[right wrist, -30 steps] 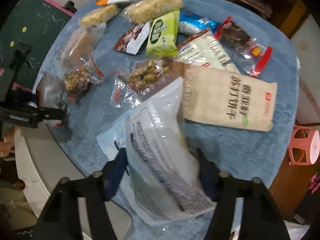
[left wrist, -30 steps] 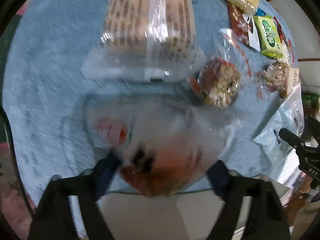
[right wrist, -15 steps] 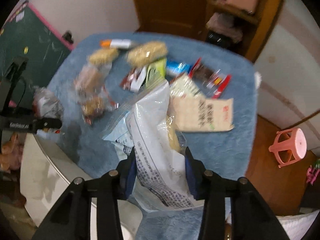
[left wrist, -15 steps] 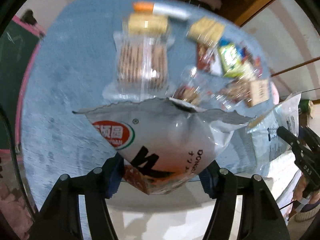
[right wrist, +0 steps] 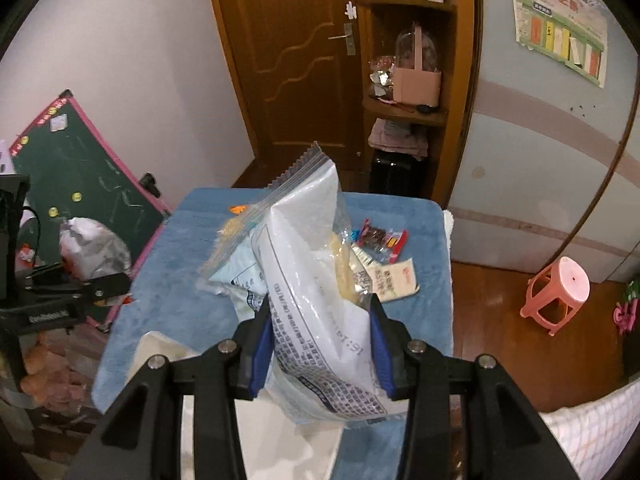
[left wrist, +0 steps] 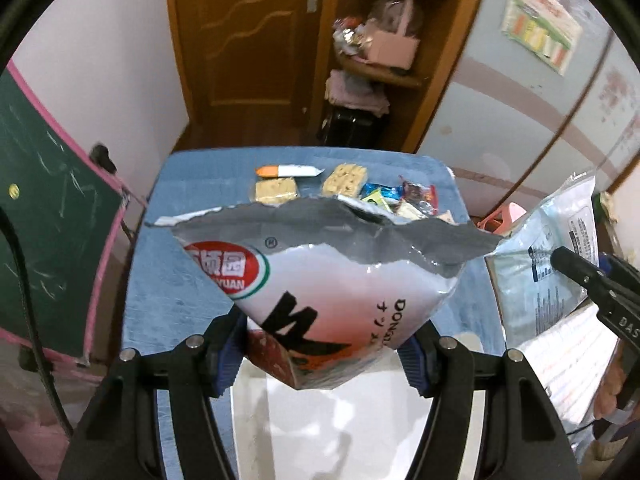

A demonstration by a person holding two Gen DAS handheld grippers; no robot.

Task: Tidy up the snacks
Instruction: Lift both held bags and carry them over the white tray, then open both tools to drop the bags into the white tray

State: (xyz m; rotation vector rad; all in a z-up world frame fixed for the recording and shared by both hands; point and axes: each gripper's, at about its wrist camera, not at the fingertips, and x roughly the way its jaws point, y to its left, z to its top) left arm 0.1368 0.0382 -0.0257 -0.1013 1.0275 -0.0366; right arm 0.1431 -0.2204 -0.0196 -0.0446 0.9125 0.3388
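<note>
We hold the left tongs (left wrist: 322,354) clamped on a torn-open white snack bag (left wrist: 332,280) with a red oval logo, its silver lining showing along the ragged top edge. The bag is lifted clear of the bench (left wrist: 176,280), which carries a blue cover. In the left view the bag stands upright between the blue pads (left wrist: 228,354).

The right tongs (right wrist: 320,344) are clamped on a clear zip-top bag (right wrist: 312,280) stuffed with a white printed packet and something yellow; it is raised above the bench too, tilted up toward the door (right wrist: 296,52). The same bag shows at the right edge of the left view.

Far side of the bench: an orange-and-white tube pack (left wrist: 286,171), two pale cracker blocks (left wrist: 276,191), a few small colourful wrappers (left wrist: 404,196), partly hidden behind the torn bag. Right view shows a red-ended pack of dark snacks (right wrist: 382,240) and a beige flat packet (right wrist: 394,280) lying flat just beside the lifted bag.

Green chalkboard (right wrist: 80,188) leans left of the bench, pink stool (right wrist: 558,292) on the floor right.
</note>
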